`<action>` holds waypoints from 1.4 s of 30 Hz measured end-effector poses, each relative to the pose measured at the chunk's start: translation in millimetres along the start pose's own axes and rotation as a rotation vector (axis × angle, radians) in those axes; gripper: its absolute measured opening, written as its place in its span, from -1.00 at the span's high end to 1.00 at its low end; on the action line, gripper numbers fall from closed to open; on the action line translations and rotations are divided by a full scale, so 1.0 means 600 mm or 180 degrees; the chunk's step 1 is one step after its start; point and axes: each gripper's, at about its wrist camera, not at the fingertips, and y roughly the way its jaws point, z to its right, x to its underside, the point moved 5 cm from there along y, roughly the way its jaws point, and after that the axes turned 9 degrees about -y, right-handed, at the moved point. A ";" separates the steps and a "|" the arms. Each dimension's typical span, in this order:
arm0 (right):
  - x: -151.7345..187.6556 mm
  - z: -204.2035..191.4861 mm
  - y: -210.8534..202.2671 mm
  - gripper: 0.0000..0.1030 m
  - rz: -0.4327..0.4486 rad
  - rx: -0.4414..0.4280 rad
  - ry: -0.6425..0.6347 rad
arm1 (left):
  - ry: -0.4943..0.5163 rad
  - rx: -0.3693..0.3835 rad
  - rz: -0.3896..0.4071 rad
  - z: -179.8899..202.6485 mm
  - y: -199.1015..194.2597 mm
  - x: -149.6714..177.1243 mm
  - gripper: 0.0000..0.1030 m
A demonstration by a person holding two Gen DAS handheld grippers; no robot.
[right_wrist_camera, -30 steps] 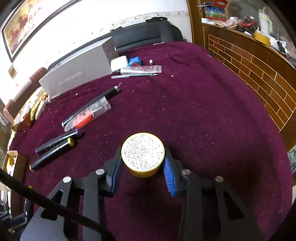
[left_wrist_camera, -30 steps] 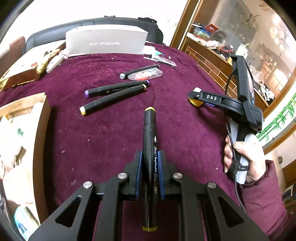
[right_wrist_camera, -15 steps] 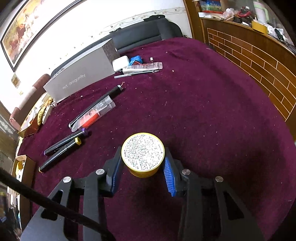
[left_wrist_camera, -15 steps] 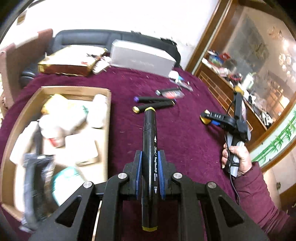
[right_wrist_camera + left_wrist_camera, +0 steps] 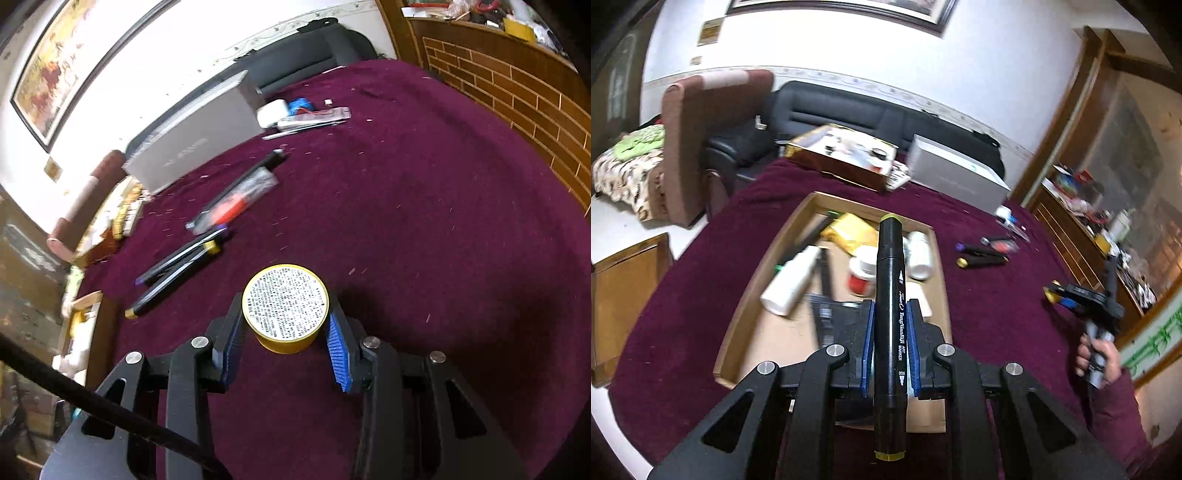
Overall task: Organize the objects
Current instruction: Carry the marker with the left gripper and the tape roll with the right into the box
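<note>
Left gripper (image 5: 890, 347) clamped on marker (image 5: 889, 314), above box (image 5: 753, 295). Right gripper (image 5: 284, 341) grips tin (image 5: 285, 306) over cloth (image 5: 424, 240). Risk: marker, released high, bounces off bottles (image 5: 790, 280) and out

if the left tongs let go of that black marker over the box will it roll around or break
The marker looks stiff and solid, so breaking seems unlikely. Its barrel looks rounded, so it may roll a little, but the box has raised walls and holds bottles that would probably stop it. The left tongs pinch it at mid-length, so it should drop roughly level.
</note>
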 end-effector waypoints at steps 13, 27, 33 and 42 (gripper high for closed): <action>0.038 -0.200 -0.068 0.26 -0.0061 -0.0853 -0.0360 | -0.0108 -0.0107 -0.0044 -0.071 0.017 0.006 0.74; 0.125 -0.404 -0.006 0.25 -0.0591 -0.1323 -0.0821 | 0.0072 -0.0338 -0.0359 -0.119 0.084 -0.002 0.74; 0.162 -0.467 0.025 0.25 -0.0787 -0.1355 -0.1037 | 0.0233 -0.0480 -0.0468 -0.124 0.106 0.006 0.74; 0.206 -0.512 0.057 0.25 -0.1010 -0.1288 -0.1294 | 0.0303 -0.0578 -0.0643 -0.142 0.136 0.024 0.74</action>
